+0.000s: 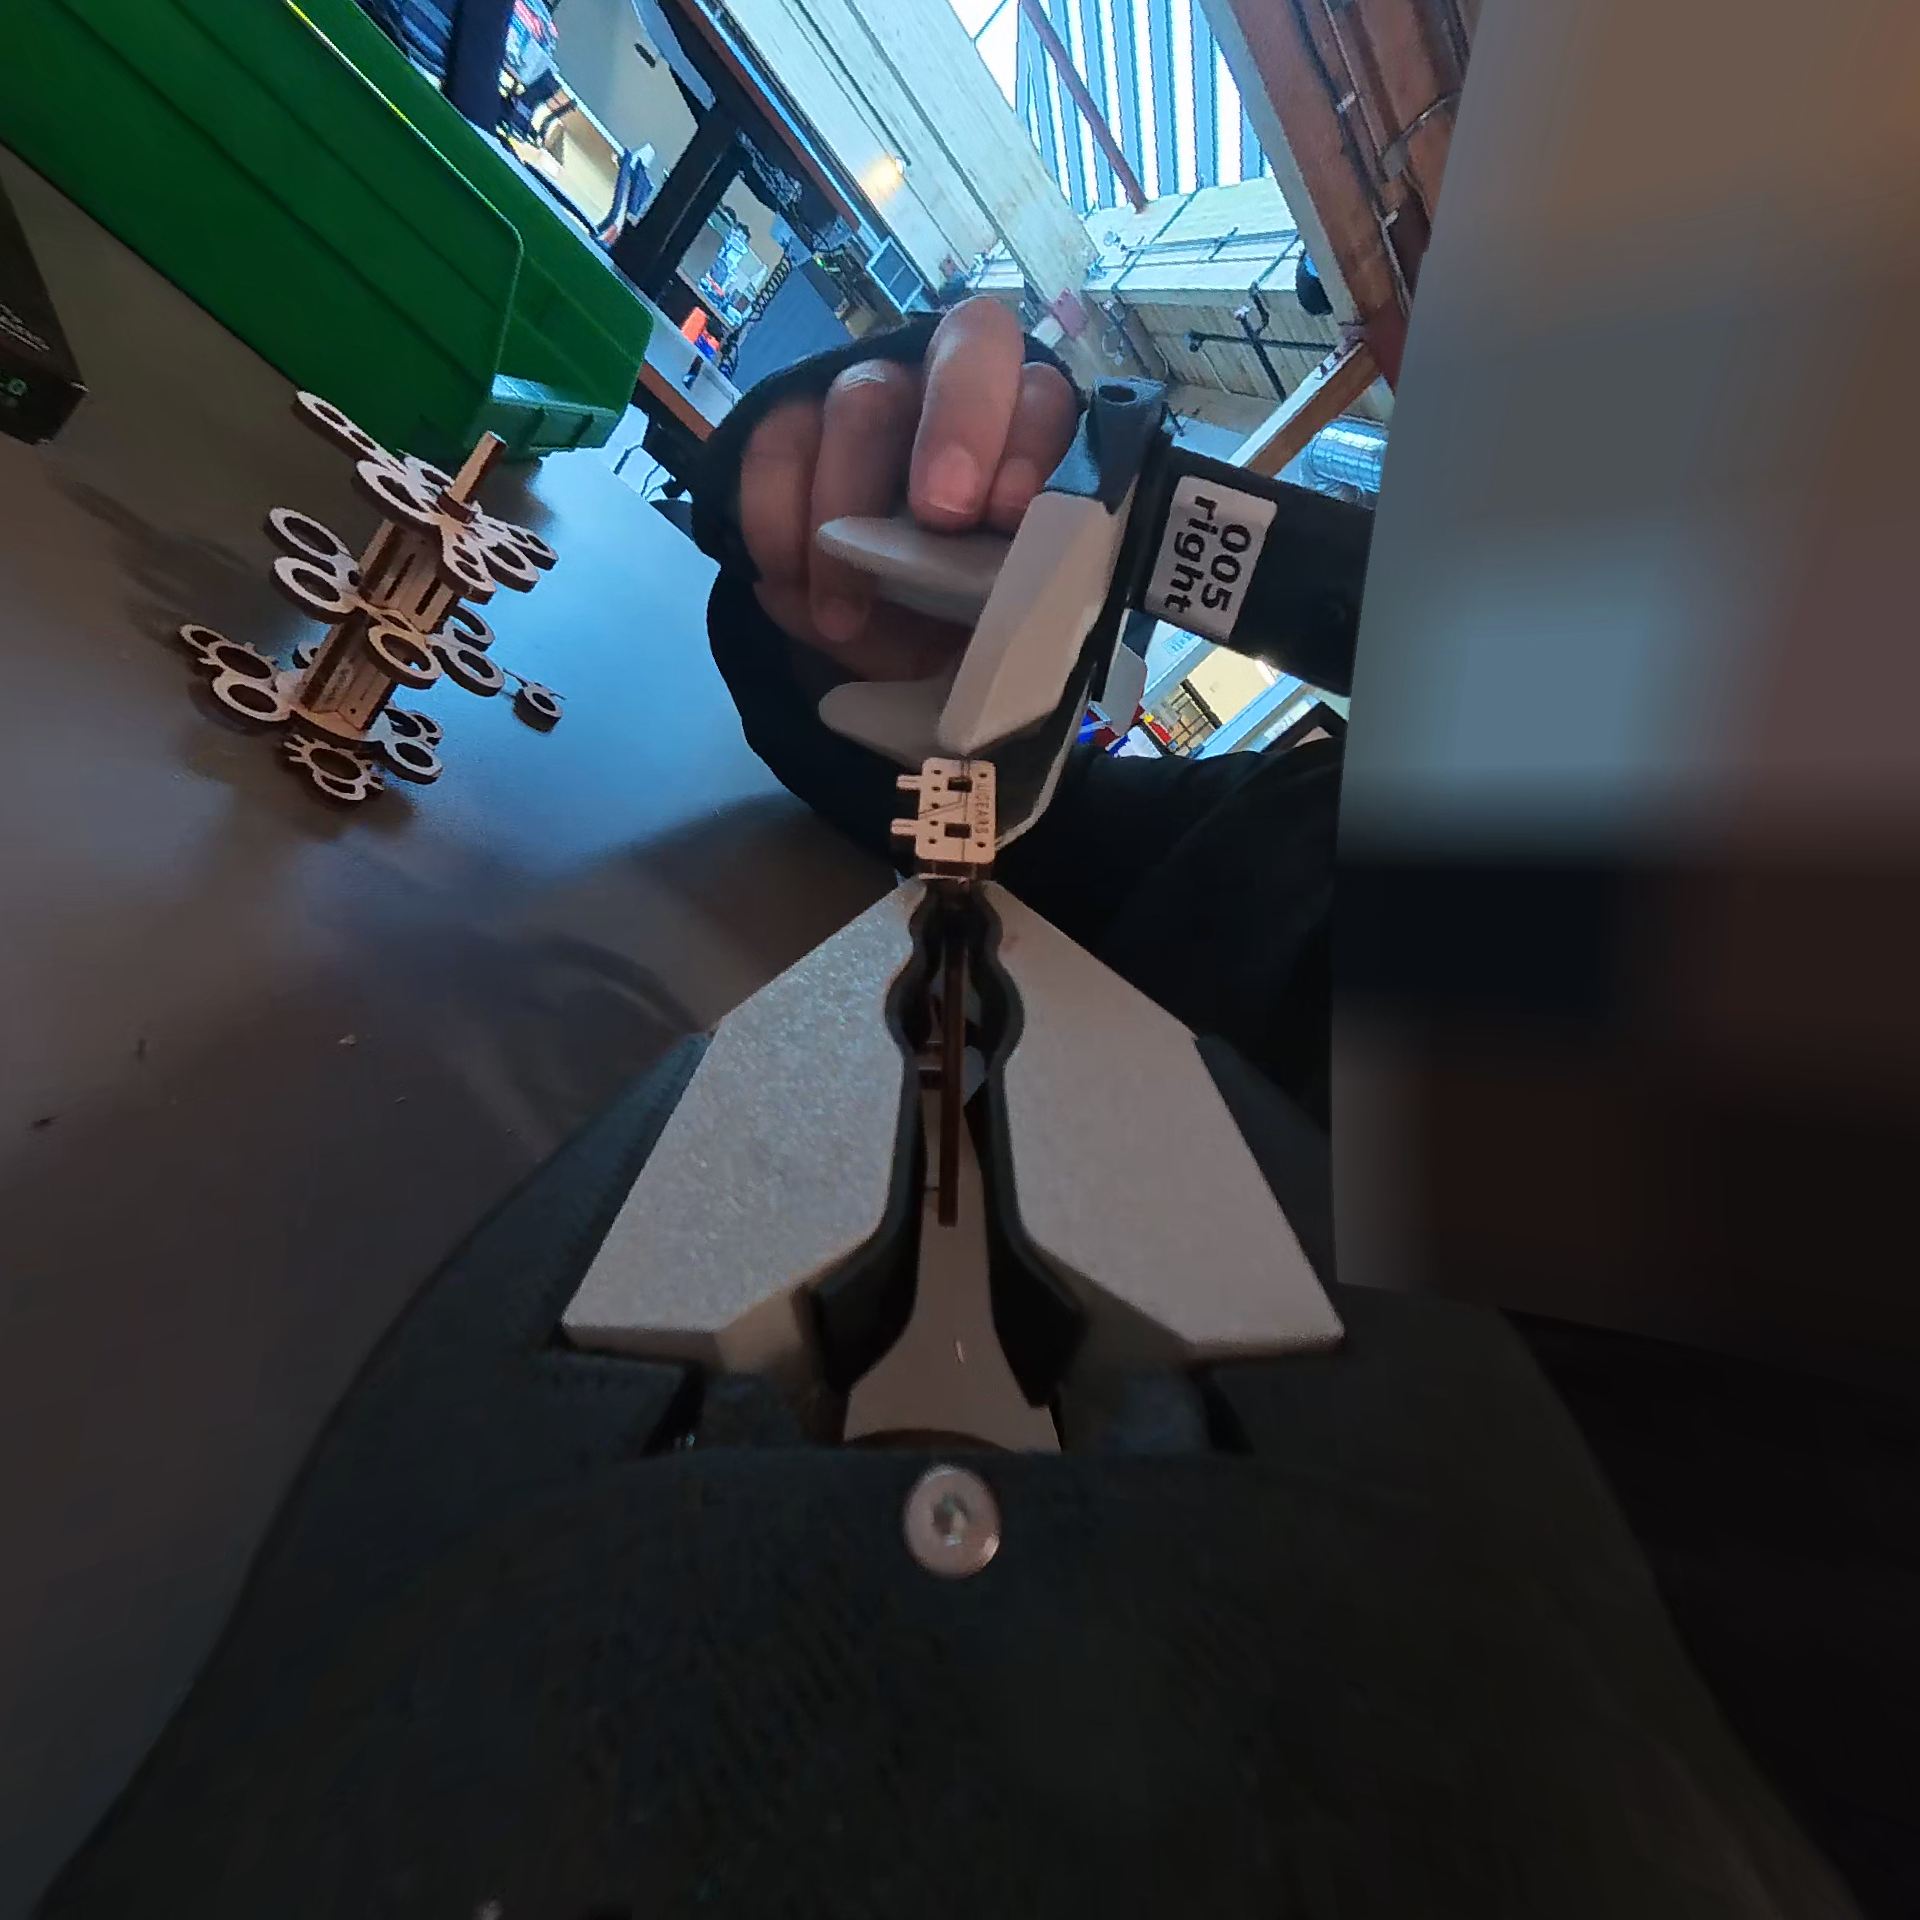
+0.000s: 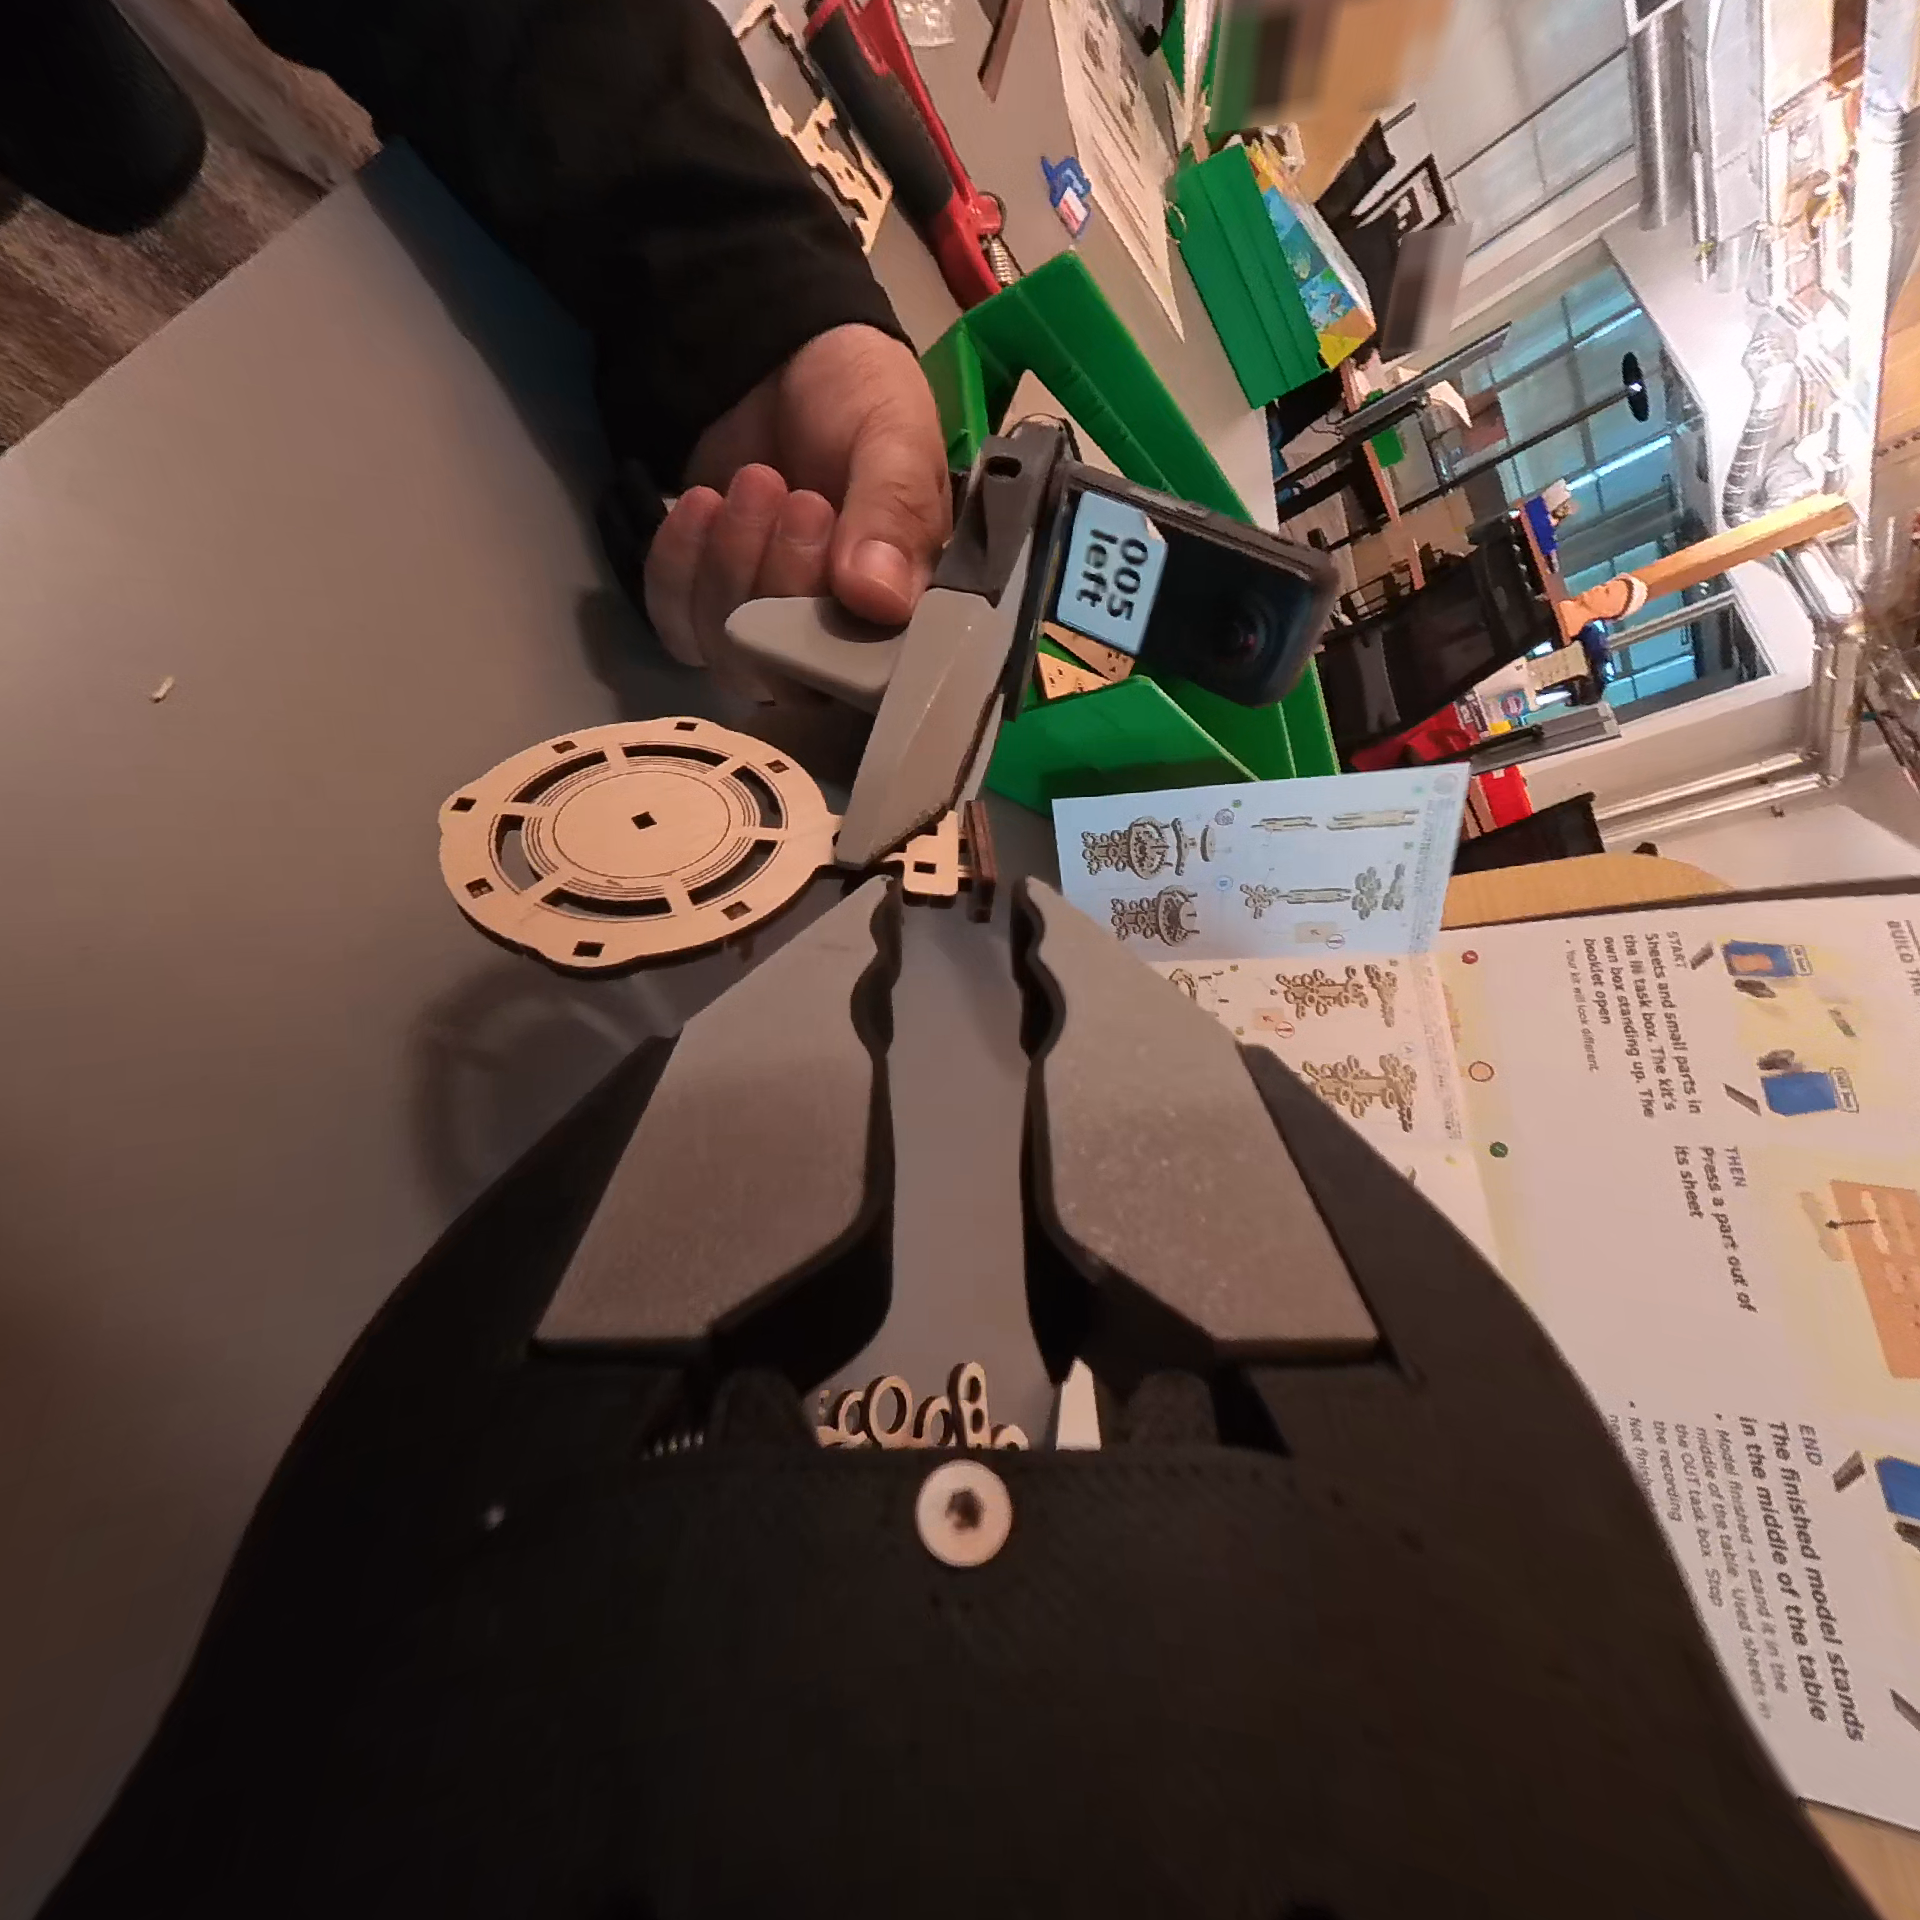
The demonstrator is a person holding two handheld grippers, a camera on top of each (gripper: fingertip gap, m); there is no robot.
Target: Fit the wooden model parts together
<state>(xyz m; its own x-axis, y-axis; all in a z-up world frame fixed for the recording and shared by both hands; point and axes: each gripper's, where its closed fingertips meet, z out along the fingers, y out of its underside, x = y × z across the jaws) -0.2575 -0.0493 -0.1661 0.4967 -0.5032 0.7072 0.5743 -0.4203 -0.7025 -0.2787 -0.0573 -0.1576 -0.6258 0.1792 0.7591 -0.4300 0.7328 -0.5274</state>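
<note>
My left gripper (image 1: 945,894) is shut on a thin wooden part seen edge-on between its fingers (image 1: 948,1039). A small tabbed wooden part (image 1: 945,821) sticks out past its tips. My right gripper (image 1: 977,748) comes down from above and its tip meets that small part. In the right wrist view my right gripper (image 2: 956,899) is open, with the small wooden part (image 2: 935,868) at the gap between its tips. The left gripper (image 2: 894,842) holds it there. A round slotted wooden disc (image 2: 634,831) is just left of them. I cannot tell whether the disc touches them.
A partly built wooden model (image 1: 364,623) with ring-shaped leaves stands on the dark table at the left. Green bins (image 1: 312,208) (image 2: 1091,727) stand behind. Instruction sheets (image 2: 1299,883) (image 2: 1662,1247) lie at the right. Loose looped wooden pieces (image 2: 914,1418) lie under my right gripper.
</note>
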